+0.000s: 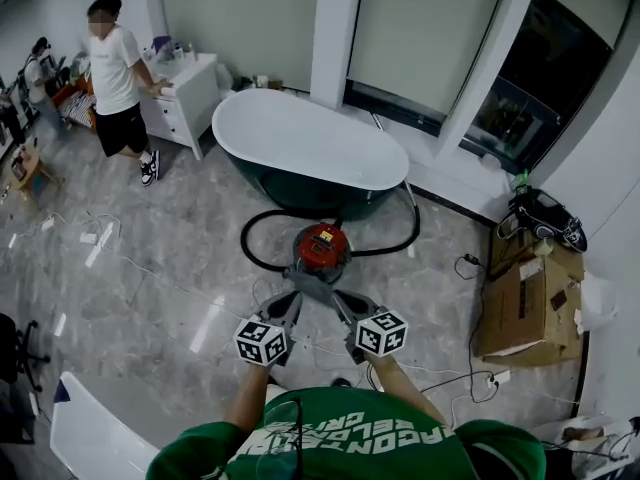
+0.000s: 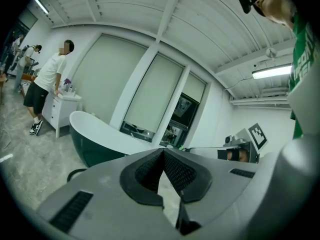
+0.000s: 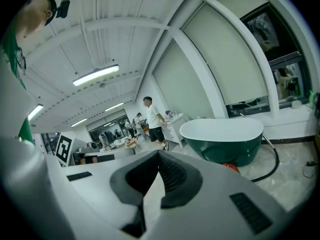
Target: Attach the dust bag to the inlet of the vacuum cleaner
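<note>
Left claw point(image 1: 288, 303) and right claw point(image 1: 342, 303), both pinched together and empty; the vacuum point(image 1: 322, 246) lies just ahead, equally near the 2.

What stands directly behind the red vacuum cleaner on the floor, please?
A bathtub, white inside and dark green outside, stands right behind the vacuum cleaner, and a black hose loops along its base. The vacuum cleaner covers the tub's foot there.

Bright ceiling tubes point(image 3: 96, 75); floor point(image 1: 210, 323) glare; fisheye warp, dark corners.
</note>
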